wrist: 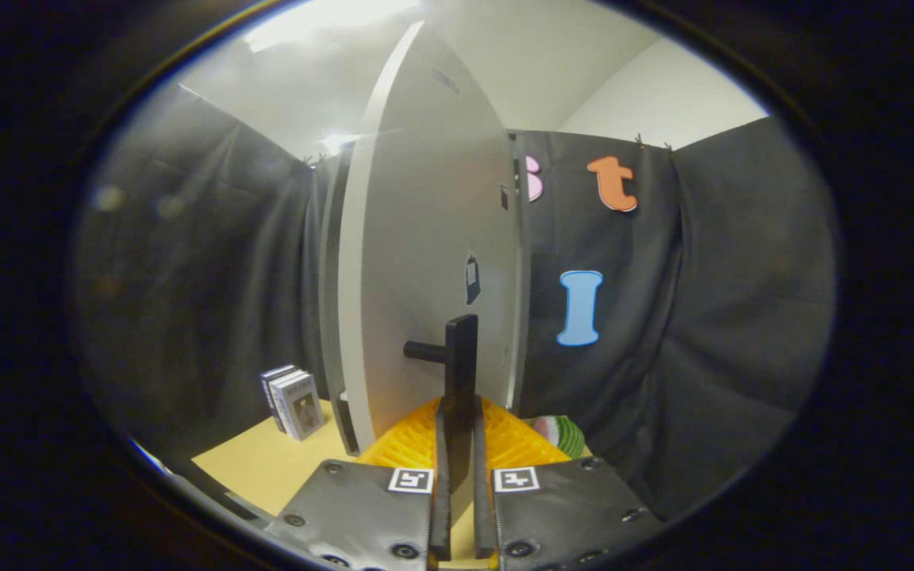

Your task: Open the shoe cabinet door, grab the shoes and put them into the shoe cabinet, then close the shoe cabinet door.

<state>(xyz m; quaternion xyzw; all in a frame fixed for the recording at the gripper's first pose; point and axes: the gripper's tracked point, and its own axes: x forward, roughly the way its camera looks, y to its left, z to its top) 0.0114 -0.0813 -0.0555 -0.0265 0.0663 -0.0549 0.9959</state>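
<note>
The gripper (461, 444) is closed down on the dark bar handle (461, 357) of the shoe cabinet door (425, 262), its two fingers nearly together with only the handle's thin lower end pinched between them, one finger on each side. The handle stands upright directly at twelve o'clock from the fingertips, and a short dark post joins it to the door at about ten o'clock from the grip. The pale grey door rises tall beyond the fingers, seen nearly edge-on, with its lighter edge turned toward eleven o'clock and a dark gap along that side where it meets the cabinet body (332, 301). A small dark tag (472, 279) sits on the door face just above the handle's top. Behind the fingers on both sides spreads a ribbed surface (516, 440), pressed close to the foot of the door. At about two o'clock from the fingertips, just past that ribbed surface, lies a rounded striped object (562, 434) in green, white and red, partly hidden. At about ten o'clock, well apart from the door, a small stack of boxed cards or books (294, 402) stands upright on the tan tabletop (266, 468). Black cloth (727, 333) hangs around the booth on both sides.
</note>
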